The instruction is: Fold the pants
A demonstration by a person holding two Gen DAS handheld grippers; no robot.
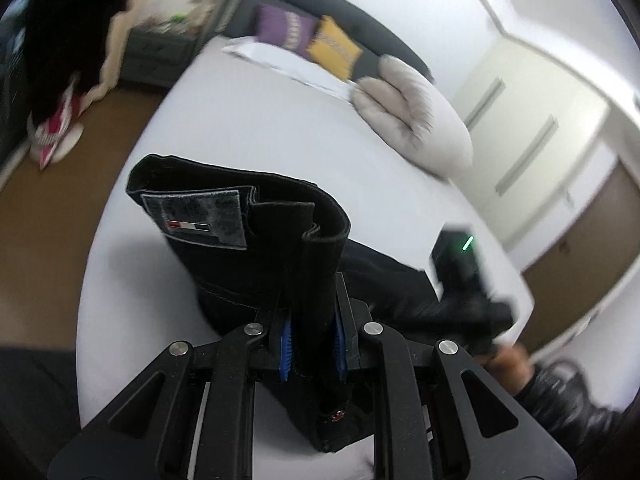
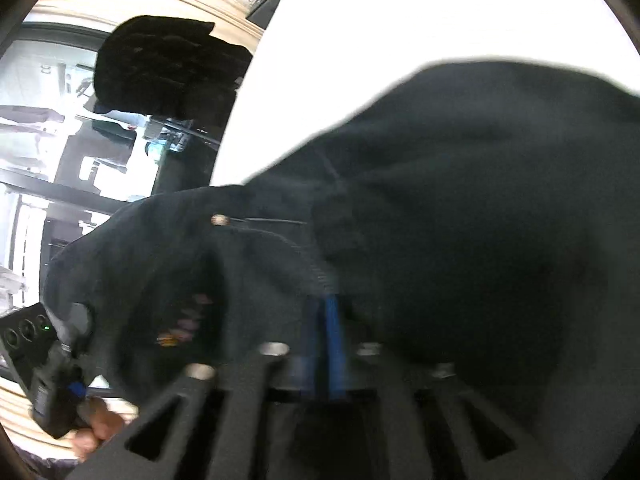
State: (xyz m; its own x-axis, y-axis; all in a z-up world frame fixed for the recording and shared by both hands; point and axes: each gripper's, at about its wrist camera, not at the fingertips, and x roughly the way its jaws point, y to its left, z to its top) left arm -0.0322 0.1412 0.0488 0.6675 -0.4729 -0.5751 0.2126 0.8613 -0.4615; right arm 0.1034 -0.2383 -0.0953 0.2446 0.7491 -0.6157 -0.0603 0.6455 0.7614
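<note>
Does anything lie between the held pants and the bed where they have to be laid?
Nothing visible does. The left claw grips the black pants over bare white bed; the grey pillow sits far off by the headboard.

No readable lettering in either view.
The grey waistband patch [image 1: 200,216] on the black pants [image 1: 256,248] carries only a small red, white and dark striped flag tab, without legible words. The purple pillow [image 1: 284,29] and yellow pillow [image 1: 334,46] near the bed's head edge show blurred, unreadable print.
</note>
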